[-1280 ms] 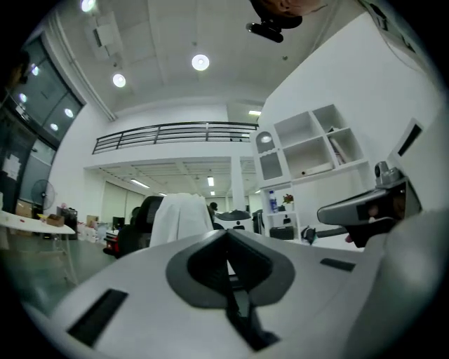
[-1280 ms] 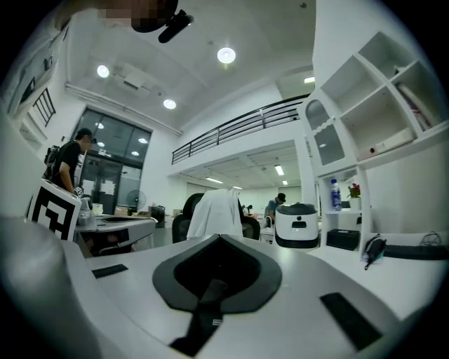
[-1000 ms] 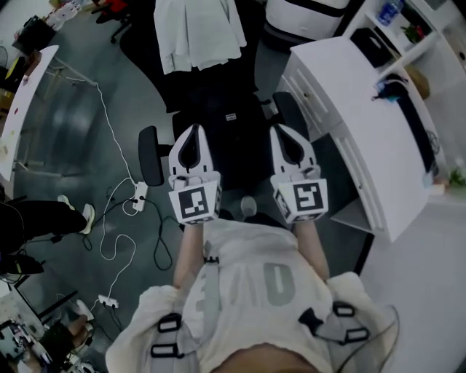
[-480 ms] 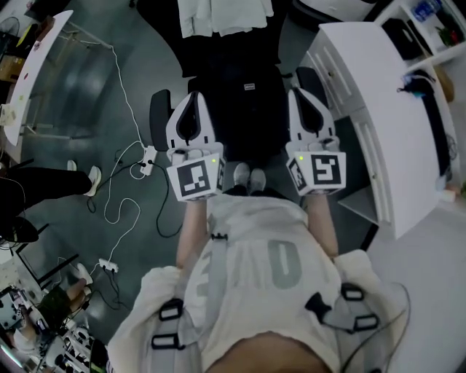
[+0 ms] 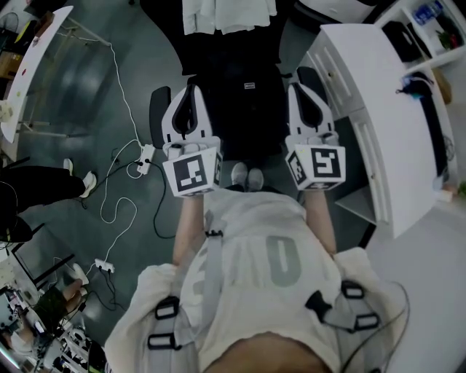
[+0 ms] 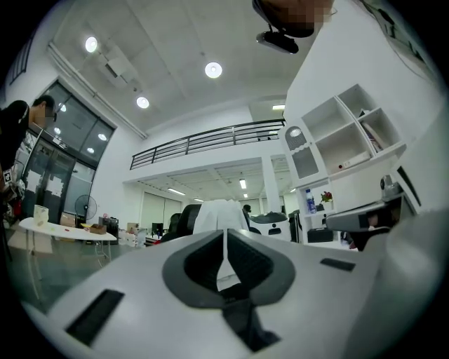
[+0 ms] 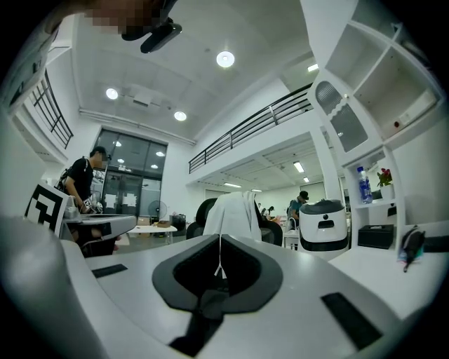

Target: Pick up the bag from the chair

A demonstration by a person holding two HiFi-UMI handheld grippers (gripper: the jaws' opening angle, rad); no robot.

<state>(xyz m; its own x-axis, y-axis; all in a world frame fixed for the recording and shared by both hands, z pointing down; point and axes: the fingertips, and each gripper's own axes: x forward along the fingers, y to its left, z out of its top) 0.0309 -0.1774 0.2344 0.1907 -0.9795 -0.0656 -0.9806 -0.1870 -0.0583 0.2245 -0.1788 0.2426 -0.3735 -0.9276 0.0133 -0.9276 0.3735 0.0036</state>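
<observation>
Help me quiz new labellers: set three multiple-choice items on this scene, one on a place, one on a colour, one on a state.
1. Where is the bag?
A. on the chair
B. hanging from a wall hook
C. inside a cardboard box

2. What colour is the cloth draped over the chair back?
A. white
B. red
C. black

3. How do the jaws of the left gripper and the right gripper stand?
A. wide apart
B. together, holding nothing
C. clamped on the bag

Answers:
1 A: the head view shows the black bag lying on the black seat, ahead of the grippers.
2 A: the cloth is pale in the head view and in both gripper views.
3 B: each gripper view shows only a thin slit between the jaws, with nothing in it.
</observation>
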